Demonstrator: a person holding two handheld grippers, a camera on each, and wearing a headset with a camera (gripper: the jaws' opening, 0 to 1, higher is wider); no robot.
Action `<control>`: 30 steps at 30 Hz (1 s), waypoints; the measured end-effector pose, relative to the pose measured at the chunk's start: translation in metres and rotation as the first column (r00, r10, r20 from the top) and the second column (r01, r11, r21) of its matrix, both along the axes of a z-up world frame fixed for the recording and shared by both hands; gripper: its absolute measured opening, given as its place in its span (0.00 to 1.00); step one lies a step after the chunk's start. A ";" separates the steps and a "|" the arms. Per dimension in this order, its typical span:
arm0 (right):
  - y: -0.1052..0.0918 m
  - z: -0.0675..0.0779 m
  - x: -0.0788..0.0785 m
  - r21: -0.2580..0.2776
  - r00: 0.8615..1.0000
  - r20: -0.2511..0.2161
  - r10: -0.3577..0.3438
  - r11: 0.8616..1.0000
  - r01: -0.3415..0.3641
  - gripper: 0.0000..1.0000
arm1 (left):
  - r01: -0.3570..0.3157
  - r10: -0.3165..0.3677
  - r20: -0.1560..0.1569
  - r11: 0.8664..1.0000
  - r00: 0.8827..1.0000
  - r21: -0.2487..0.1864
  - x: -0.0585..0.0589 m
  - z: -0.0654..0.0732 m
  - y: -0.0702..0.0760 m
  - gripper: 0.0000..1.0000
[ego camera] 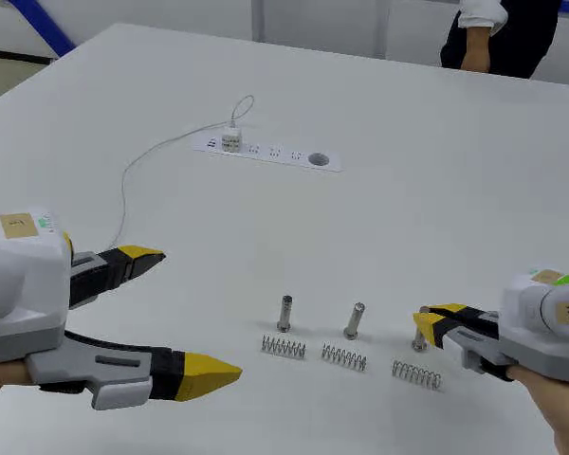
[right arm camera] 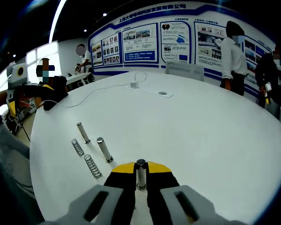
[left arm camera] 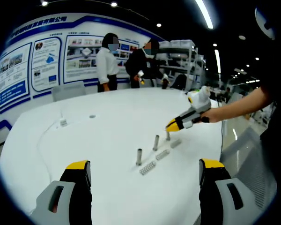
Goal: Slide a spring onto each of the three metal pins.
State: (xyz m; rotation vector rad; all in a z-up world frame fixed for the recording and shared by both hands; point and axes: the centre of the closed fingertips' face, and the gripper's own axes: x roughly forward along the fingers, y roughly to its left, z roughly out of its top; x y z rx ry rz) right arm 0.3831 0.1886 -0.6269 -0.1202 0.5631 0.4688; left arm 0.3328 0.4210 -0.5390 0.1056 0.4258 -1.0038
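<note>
White bench [ego camera: 408,171] stretched away to a wall of blue-framed posters [right arm camera: 140,44], with people standing at its far edge. A power strip [ego camera: 266,152] lay well back on it, and a thin cable [ego camera: 123,209] ran from its plug toward the near left side.

Three metal pins stood upright in a row near the front edge: the left pin [ego camera: 284,313], the middle pin [ego camera: 355,320] and the right pin [right arm camera: 140,165]. A spring lay flat on the bench just in front of each: the left spring [ego camera: 284,348], the middle spring [ego camera: 343,357] and the right spring [ego camera: 416,374]. None of them was on a pin.

The right gripper [ego camera: 429,322] had its yellow-tipped fingers clenched on the right pin. In the right gripper view the pin stood between the tips with its head showing just above them.

The left gripper [ego camera: 180,315] hovered above the bench to the left of the row, well apart from the pins. Its fingers [left arm camera: 77,168] were spread wide and held nothing.
</note>
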 end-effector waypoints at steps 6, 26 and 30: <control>-0.003 0.001 -0.002 -0.023 0.999 0.034 0.023 0.999 -0.023 0.08 | 0.011 -0.011 0.001 1.000 1.000 0.004 -0.002 0.000 -0.003 0.98; -0.008 0.001 -0.009 0.001 0.998 0.063 -0.007 1.000 0.007 0.08 | 0.019 -0.019 0.013 1.000 1.000 0.008 -0.004 0.005 -0.005 0.98; -0.008 0.001 -0.010 0.002 0.998 0.056 -0.007 1.000 0.007 0.09 | 0.024 -0.024 0.013 1.000 1.000 0.010 -0.005 0.006 -0.007 0.98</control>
